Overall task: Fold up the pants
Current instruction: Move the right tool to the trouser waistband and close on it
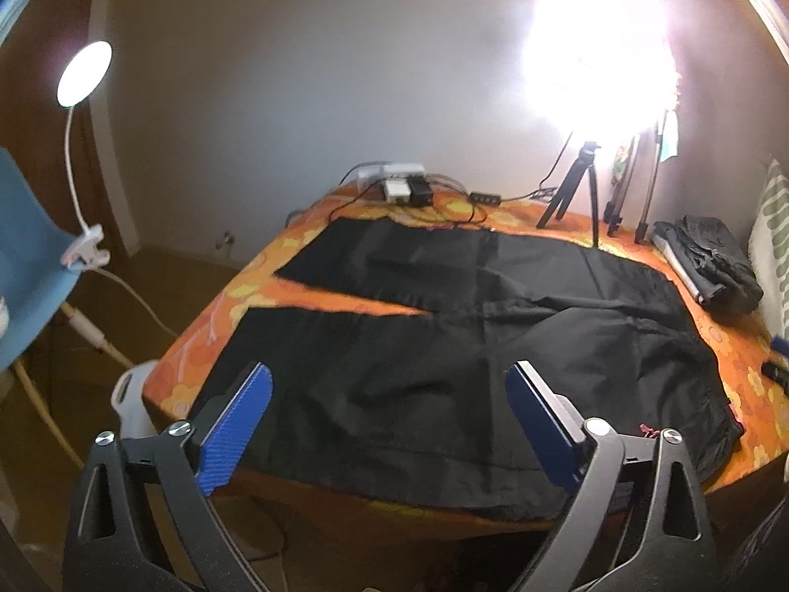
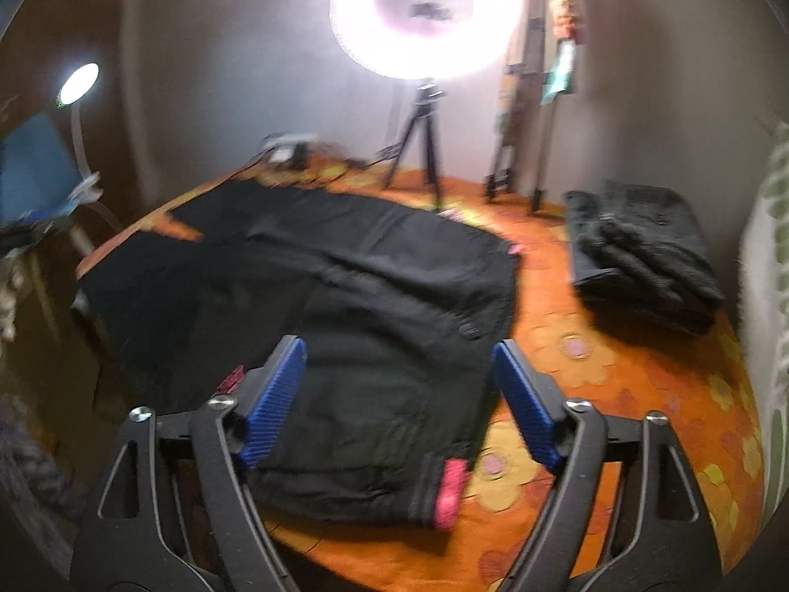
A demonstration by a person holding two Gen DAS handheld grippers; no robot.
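Black pants lie spread flat on an orange flowered bed, legs reaching toward the far left, waistband at the near right. My left gripper hovers above the near leg with its blue pads wide apart and nothing between them. In the right wrist view the same pants show their waistband with a pink tag at the near edge. My right gripper hangs open over the waist end, pads apart on either side of the cloth and clear of it.
A pile of folded dark clothes sits at the bed's right side. A ring light on a tripod, a further stand and a power strip with cables crowd the far edge. A clip lamp and blue chair stand left.
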